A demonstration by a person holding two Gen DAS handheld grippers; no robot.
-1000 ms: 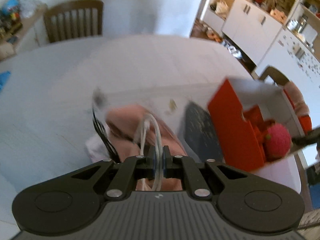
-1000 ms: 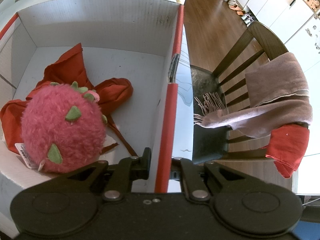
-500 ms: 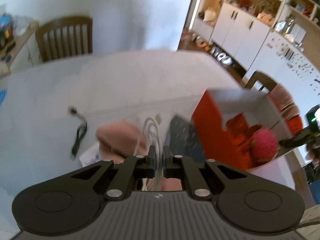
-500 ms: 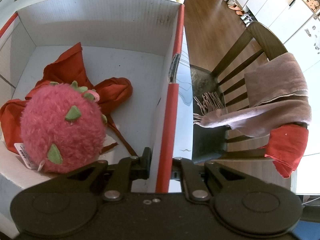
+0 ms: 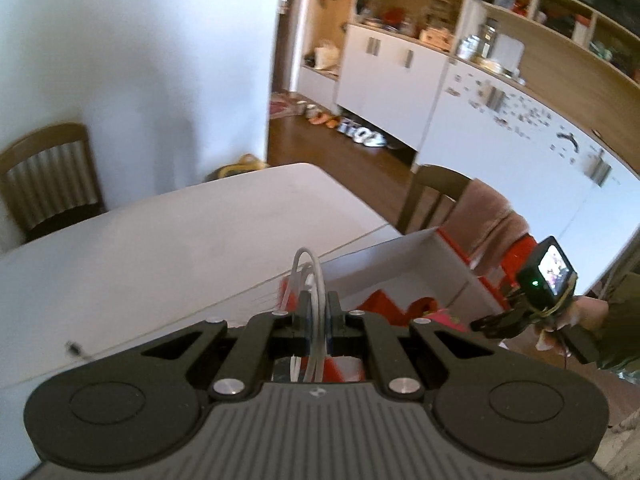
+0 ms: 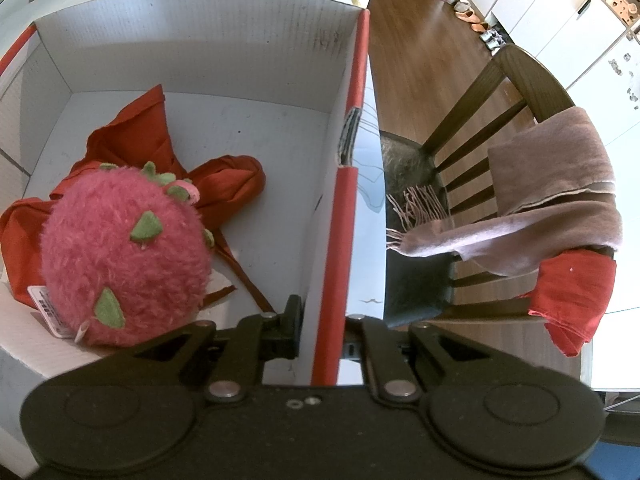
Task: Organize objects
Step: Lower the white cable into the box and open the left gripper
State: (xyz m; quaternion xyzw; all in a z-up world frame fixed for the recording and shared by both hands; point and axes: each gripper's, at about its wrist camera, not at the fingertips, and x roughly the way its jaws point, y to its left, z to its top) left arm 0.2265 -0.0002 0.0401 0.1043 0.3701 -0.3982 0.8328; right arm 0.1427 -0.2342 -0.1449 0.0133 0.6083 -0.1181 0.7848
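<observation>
Left tool (image 5: 316, 316) around white cable (image 5: 310, 276)

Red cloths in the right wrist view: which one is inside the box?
The crumpled red cloth under the pink plush fruit, lying on the box floor. The other red cloth hangs from the chair outside.

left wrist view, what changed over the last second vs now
The left gripper, shut on the coiled clear cable, lifted it off the table and carried it toward the box; the pink cloth and dark pad dropped out of view. The right gripper kept its clamp on the box wall, and the pink plush and red cloth stayed put.
</observation>
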